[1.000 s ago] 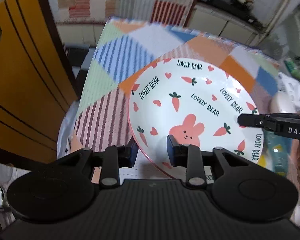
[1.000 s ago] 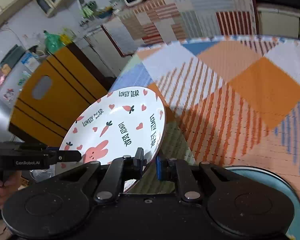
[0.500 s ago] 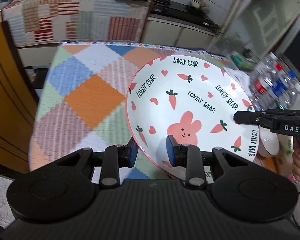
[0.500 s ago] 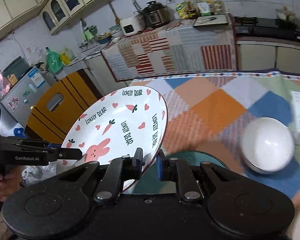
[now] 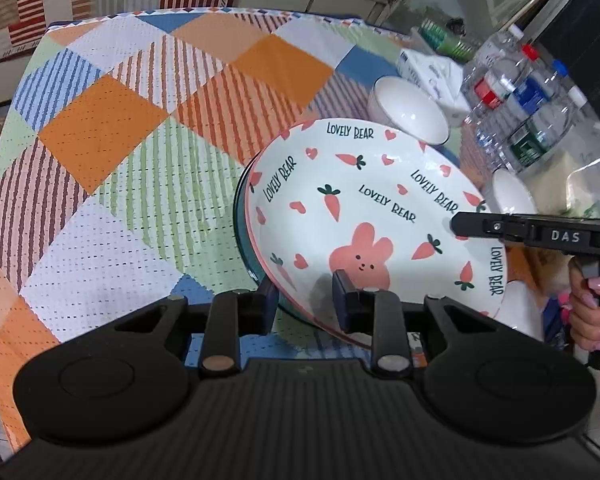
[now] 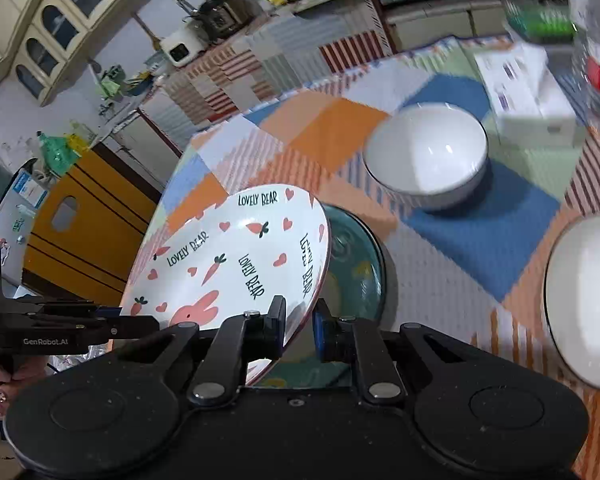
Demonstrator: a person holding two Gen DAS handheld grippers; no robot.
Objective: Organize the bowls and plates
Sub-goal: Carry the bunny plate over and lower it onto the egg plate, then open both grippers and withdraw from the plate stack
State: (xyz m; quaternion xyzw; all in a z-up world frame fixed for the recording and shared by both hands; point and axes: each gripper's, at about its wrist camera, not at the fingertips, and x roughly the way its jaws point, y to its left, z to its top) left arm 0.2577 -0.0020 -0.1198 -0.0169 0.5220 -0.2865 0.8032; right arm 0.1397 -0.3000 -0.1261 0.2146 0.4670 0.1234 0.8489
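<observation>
Above the teal plate point(image 6: 356, 264), both grippers clamp the bunny plate point(image 5: 364, 216).

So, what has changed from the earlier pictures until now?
The rabbit plate, carried by both grippers, moved across the table from the yellow chair side to above the teal plate, near the white bowls. Unchanged: left gripper and right gripper stay clamped on its rim.
</observation>
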